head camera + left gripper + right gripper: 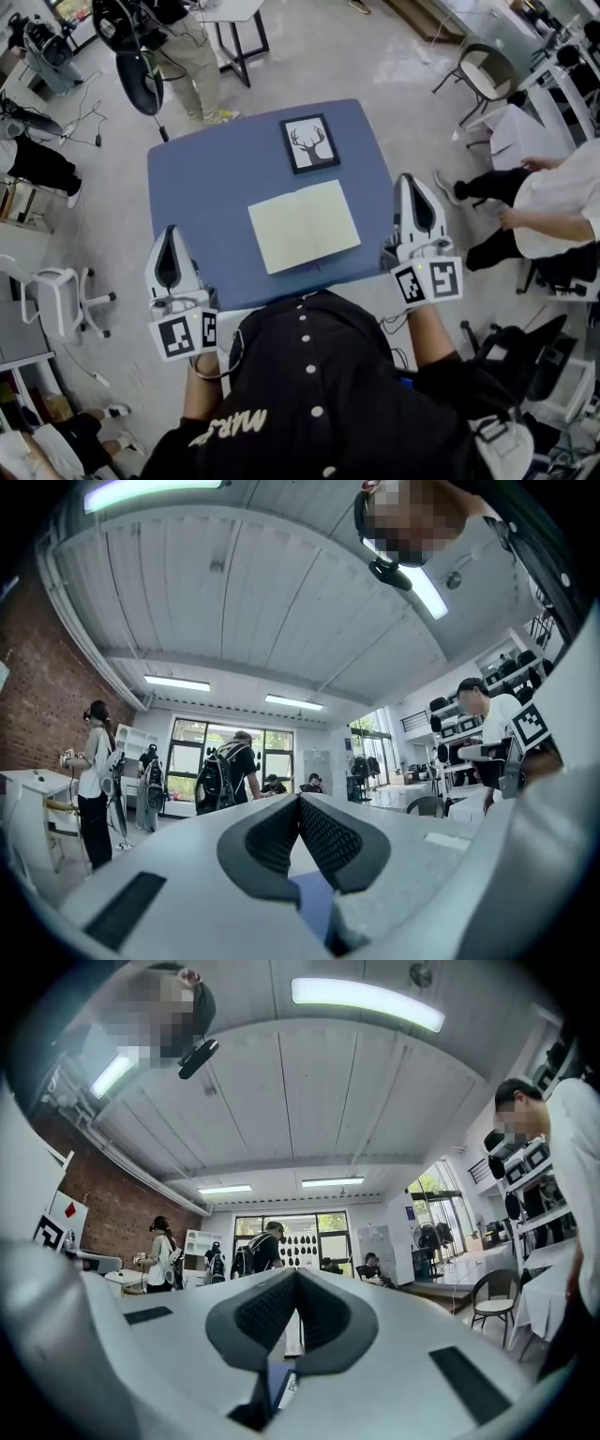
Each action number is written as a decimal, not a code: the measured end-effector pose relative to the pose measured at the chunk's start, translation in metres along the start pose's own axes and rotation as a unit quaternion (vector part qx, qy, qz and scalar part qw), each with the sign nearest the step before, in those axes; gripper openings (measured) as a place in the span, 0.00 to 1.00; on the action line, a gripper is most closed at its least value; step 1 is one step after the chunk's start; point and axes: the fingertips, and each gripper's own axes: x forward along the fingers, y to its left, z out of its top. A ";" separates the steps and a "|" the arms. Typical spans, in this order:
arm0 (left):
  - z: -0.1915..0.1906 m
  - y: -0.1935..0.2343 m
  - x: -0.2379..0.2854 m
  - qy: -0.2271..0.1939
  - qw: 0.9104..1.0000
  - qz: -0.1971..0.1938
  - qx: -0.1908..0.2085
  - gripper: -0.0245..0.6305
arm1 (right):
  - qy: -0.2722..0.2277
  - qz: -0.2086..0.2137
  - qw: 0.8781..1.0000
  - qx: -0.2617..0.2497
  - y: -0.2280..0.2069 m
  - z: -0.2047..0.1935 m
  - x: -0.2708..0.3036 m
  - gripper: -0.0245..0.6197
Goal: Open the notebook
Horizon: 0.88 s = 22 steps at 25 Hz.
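The notebook lies open on the blue table, showing pale yellowish blank pages, near the front edge. My left gripper hangs off the table's front left corner, and my right gripper hangs off its right edge; both are apart from the notebook. In the left gripper view the left gripper points level into the room with its dark pads meeting at the tip and nothing between them. In the right gripper view the right gripper is likewise shut and empty, aimed slightly upward.
A black-framed deer picture lies at the table's far side. A seated person and chairs are to the right. A white chair stands at the left, and someone stands behind the table.
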 end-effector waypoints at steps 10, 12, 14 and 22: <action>0.000 0.023 -0.013 0.009 1.000 0.030 -0.004 0.04 | 0.029 -0.027 0.999 0.008 -0.018 -0.022 -0.005 0.05; 0.001 0.021 -0.012 0.007 1.000 0.028 -0.002 0.04 | 0.030 -0.025 0.999 0.011 -0.017 -0.024 -0.004 0.05; 0.001 0.019 -0.011 0.006 1.000 0.025 -0.001 0.04 | 0.030 -0.023 0.999 0.012 -0.015 -0.023 -0.004 0.05; 0.001 0.015 -0.005 0.005 1.000 0.020 -0.001 0.04 | 0.036 -0.014 0.999 0.008 -0.006 -0.024 0.004 0.04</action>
